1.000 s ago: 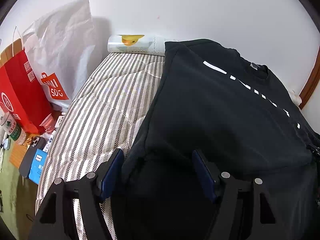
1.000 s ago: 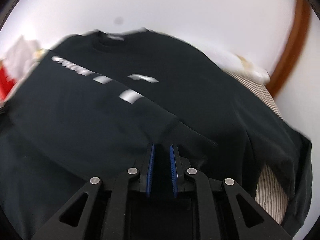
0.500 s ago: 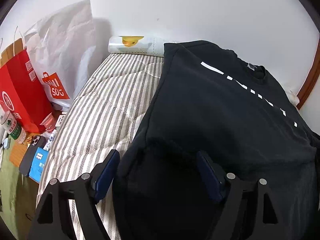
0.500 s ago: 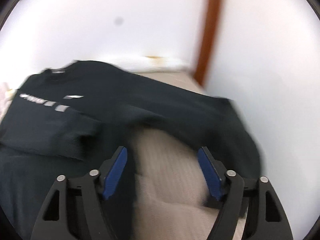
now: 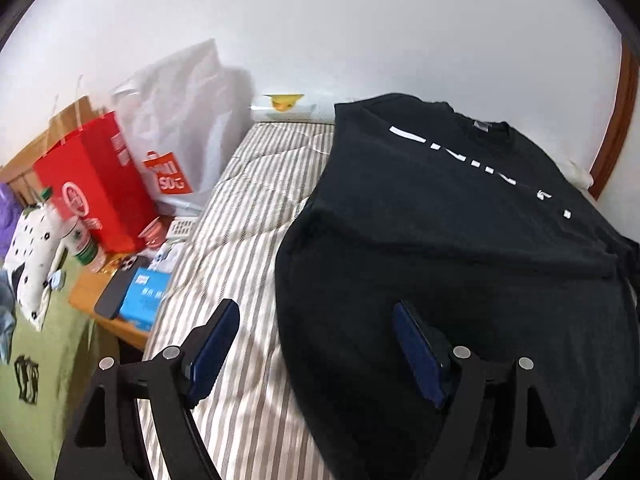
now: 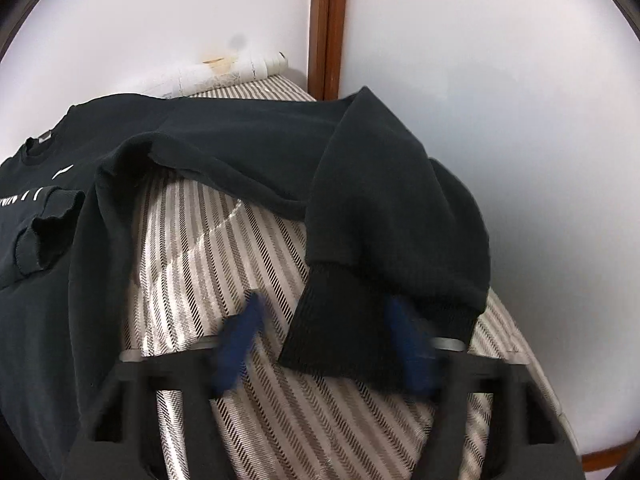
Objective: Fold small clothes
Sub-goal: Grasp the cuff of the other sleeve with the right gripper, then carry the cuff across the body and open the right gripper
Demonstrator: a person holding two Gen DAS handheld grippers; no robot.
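A black sweatshirt (image 5: 440,220) with white lettering lies chest up on the striped bed cover (image 5: 248,240). My left gripper (image 5: 314,312) hangs open above its left edge, with one finger over the stripes and the other over the black cloth, holding nothing. In the right wrist view the sweatshirt (image 6: 240,132) has one sleeve folded onto its chest at far left. The other sleeve bends toward me, and its ribbed cuff (image 6: 332,328) lies between the blurred blue pads of my right gripper (image 6: 325,304). Those jaws are closing; the left pad still stands clear of the cuff.
Left of the bed stand a red paper bag (image 5: 96,192) and a white plastic bag (image 5: 180,128), with a phone (image 5: 116,292), a blue box (image 5: 144,296) and a bottle (image 5: 82,240) on a wooden ledge. A wooden door frame (image 6: 324,28) and white walls bound the bed's far right corner.
My left gripper drew back and up from the sweatshirt's edge, still open. My right gripper let go of the folded sleeve, opened wide, swung right to the other sleeve, and its jaws have narrowed around the cuff.
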